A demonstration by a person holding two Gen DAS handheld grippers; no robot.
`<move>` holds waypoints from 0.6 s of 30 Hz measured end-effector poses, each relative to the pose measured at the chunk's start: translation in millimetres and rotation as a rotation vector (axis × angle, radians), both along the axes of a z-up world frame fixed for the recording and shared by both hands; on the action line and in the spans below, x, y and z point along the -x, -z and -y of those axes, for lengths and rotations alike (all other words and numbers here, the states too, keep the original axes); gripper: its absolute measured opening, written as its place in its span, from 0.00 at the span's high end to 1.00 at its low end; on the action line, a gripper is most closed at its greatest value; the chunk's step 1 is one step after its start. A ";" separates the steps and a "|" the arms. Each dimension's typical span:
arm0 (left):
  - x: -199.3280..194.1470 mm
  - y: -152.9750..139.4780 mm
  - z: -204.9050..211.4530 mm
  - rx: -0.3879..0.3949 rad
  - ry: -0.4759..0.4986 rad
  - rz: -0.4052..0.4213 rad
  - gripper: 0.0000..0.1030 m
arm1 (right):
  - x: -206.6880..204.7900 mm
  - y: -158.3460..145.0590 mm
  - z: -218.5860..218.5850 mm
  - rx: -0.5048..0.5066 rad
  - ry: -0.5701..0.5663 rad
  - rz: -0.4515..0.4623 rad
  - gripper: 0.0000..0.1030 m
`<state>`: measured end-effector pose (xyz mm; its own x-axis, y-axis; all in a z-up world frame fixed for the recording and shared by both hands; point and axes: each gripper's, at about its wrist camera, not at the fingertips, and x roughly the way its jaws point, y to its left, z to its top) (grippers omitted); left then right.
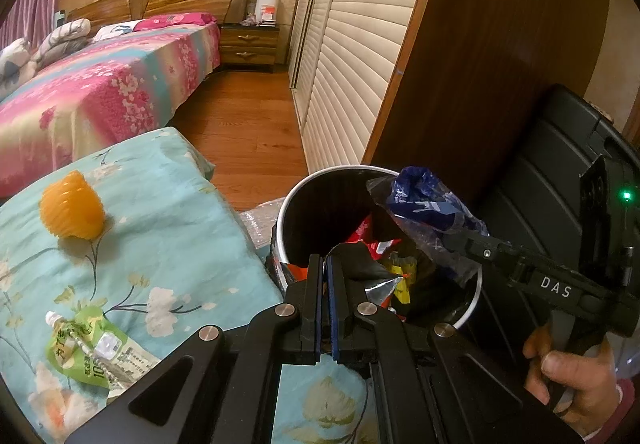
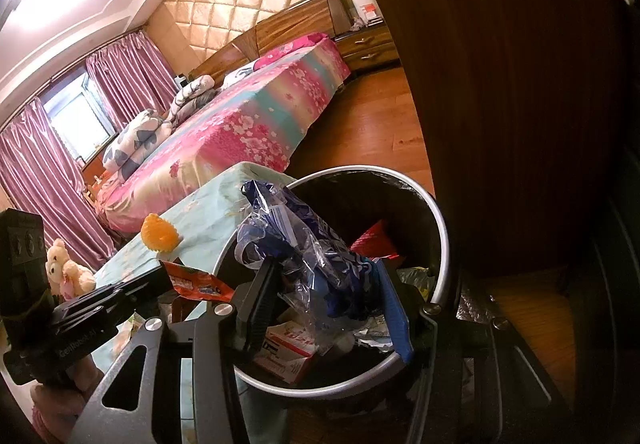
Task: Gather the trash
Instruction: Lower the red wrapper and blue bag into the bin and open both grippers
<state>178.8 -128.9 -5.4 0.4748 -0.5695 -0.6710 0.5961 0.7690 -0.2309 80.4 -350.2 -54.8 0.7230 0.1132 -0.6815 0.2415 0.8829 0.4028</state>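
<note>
On the surface draped in a pale blue floral cloth [image 1: 160,244], two pieces of litter lie apart: a ribbed orange plastic cup [image 1: 72,210] tipped on its side and, nearer the edge, a flattened green drink pouch [image 1: 94,352] with a white spout. Just right of the cloth stands one round trash bin [image 1: 304,188], white-rimmed with a dark liner, already holding a heap of red, yellow and silver wrappers [image 1: 384,268]. The left tongs [image 1: 324,286] hang at the bin's near rim with the two fingers pressed together; in the right wrist view an orange-red snack wrapper [image 2: 196,282] sticks out from their tips, so they appear to pinch it. The right tongs [image 2: 332,284] stand partly apart over the bin's mouth, gripping a crumpled clear and blue plastic bag [image 2: 304,236] between the pads, the bag bunched above the rubbish and poking over the rim.
</note>
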 end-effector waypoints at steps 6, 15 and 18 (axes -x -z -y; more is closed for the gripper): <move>-1.1 -0.3 6.8 -0.001 0.005 0.003 0.99 | -2.8 -0.5 1.0 -0.003 0.001 -0.002 0.51; -3.5 1.6 12.5 -0.004 0.010 -0.004 0.99 | -5.4 2.3 2.1 -0.003 0.004 -0.015 0.49; -5.8 2.3 16.3 -0.007 0.019 -0.016 0.96 | -6.3 2.7 3.1 -0.005 0.007 -0.020 0.48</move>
<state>184.6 -145.2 -7.7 0.4528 -0.5738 -0.6825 0.6073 0.7589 -0.2351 86.7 -353.3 -57.5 0.7097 0.1113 -0.6956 0.2561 0.8791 0.4019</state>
